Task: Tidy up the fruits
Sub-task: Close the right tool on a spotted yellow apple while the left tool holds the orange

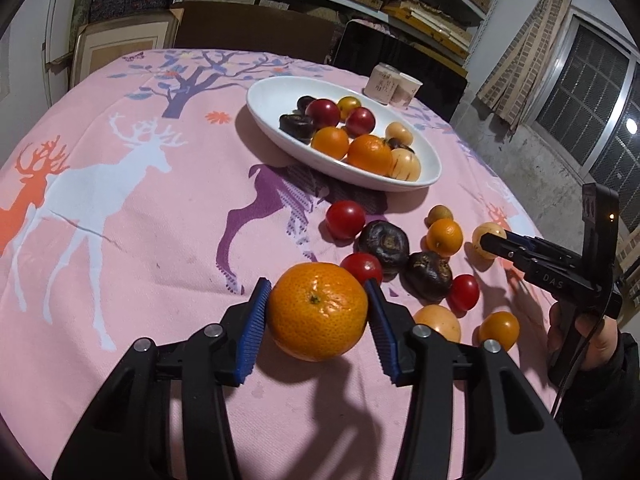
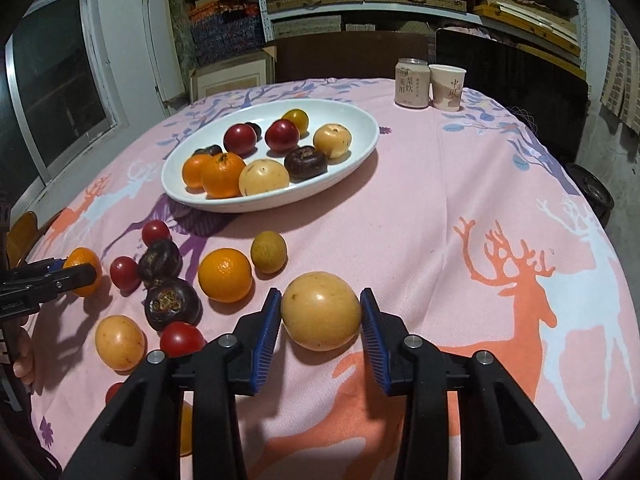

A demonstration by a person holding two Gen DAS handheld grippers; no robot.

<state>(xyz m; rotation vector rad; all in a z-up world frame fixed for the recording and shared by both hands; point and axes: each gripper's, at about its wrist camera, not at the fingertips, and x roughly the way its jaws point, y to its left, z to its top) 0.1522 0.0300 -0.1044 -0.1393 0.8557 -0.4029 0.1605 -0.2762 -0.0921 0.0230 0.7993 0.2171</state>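
My left gripper [image 1: 318, 310] is shut on a large orange mandarin [image 1: 317, 311], its blue pads touching both sides. My right gripper [image 2: 320, 312] is shut on a round yellow fruit [image 2: 321, 311]; it also shows in the left wrist view [image 1: 494, 242]. A white oval plate [image 1: 276, 92] holds several red, orange, yellow and dark fruits; it also shows in the right wrist view [image 2: 360, 120]. Several loose fruits lie on the pink deer tablecloth, among them a red tomato [image 1: 345, 219], a dark fruit [image 1: 383, 242] and a small orange [image 2: 225, 275].
A can [image 2: 412, 82] and a paper cup [image 2: 447, 86] stand at the table's far edge. Dark chairs and shelves of boxes stand behind the table. A window is at the side. The table drops off at its round edge.
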